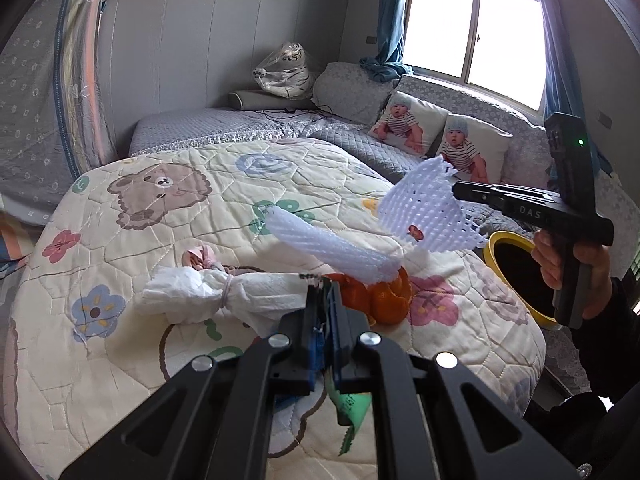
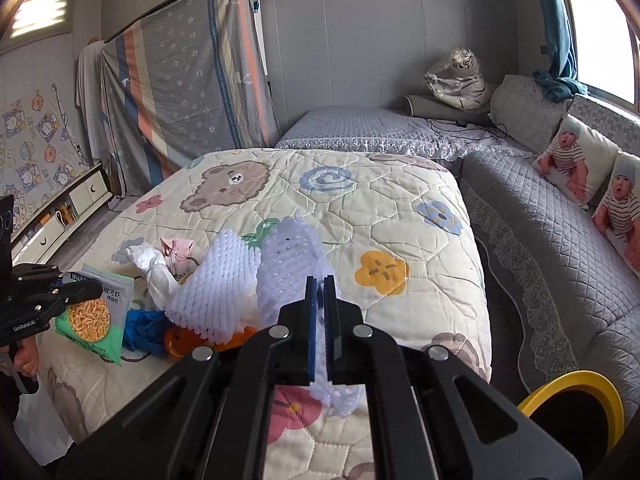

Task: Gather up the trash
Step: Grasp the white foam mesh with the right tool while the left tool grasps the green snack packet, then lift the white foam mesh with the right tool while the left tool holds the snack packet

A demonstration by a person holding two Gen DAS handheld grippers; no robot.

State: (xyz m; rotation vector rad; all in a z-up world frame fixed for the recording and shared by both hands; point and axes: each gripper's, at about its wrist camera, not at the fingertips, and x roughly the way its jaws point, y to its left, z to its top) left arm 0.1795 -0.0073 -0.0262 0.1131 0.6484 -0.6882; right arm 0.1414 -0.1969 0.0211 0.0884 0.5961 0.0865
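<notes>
A: Two claws, both clamped — right claw (image 2: 319,280) grips the foam net (image 2: 288,264), left claw (image 1: 324,284) the green wrapper (image 1: 350,404).
B: Bin (image 2: 576,404) lies near right of the bed (image 2: 400,220) — the right is closer.

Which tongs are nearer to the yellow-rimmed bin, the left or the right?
Right. The right tongs hold white foam netting just beside the yellow-rimmed bin; the left tongs grip a green snack packet over the quilt, farther away.

trash pile (image 2: 168,304) lies on the quilt (image 2: 400,220), bin (image 2: 576,384) beside it.
</notes>
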